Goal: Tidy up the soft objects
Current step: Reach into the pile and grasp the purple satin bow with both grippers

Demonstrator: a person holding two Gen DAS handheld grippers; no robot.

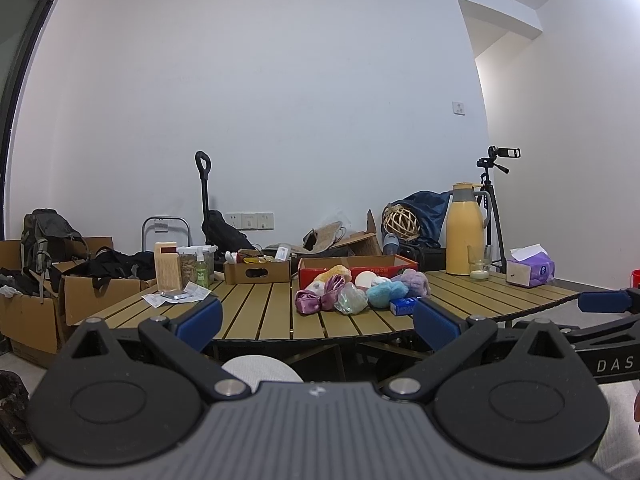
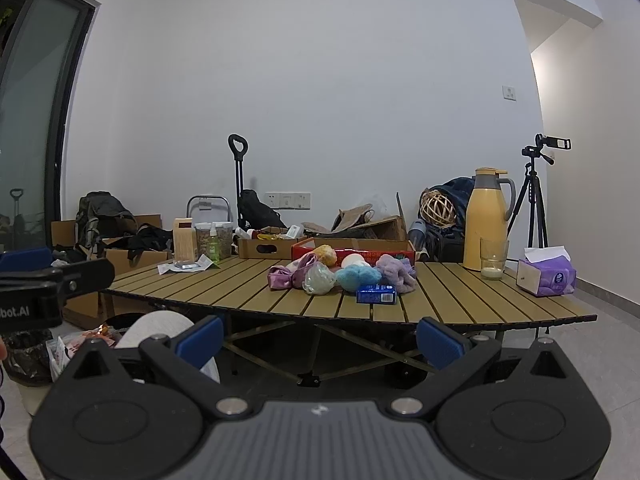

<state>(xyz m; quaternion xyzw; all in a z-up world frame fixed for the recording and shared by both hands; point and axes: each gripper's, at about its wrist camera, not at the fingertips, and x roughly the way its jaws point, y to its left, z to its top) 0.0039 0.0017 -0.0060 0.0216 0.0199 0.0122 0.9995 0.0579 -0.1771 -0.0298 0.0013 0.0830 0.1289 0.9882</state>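
Both pairs of jaws spread wide, gripping nothing. Left gripper [image 1: 316, 324] held low, short of the near edge of the slatted olive-brown folding table [image 1: 256, 312], blue finger pads [image 1: 200, 326] framing that edge from below. Right gripper [image 2: 320, 340] likewise low and back from the table, blue pads [image 2: 440, 342] well apart.

Heaped mid-table, well beyond both sets of jaws and touching neither: a shiny mauve satin bow [image 1: 316, 300], a translucent greenish crinkled pouf [image 1: 351, 299], a fluffy turquoise ball [image 1: 386, 294], a fuzzy lilac scrunchie [image 1: 416, 282], a yellow-and-pink plush lump [image 1: 334, 273] and a round white puff [image 1: 366, 279]. Same heap seen from the right wrist, roughly centred above the gap between its jaws; small blue tissue packet [image 2: 376, 294] lying just in front of the turquoise ball, nearest the table's edge.

Directly behind the heap, a shallow red cardboard tray [image 1: 312, 274], open side up. Farther right on the table: a tall yellow thermos jug [image 1: 466, 232], a clear glass [image 1: 479, 262] just beside it, and a purple tissue box [image 1: 530, 270]. Right gripper's dark body visible at the right border of the left wrist view.
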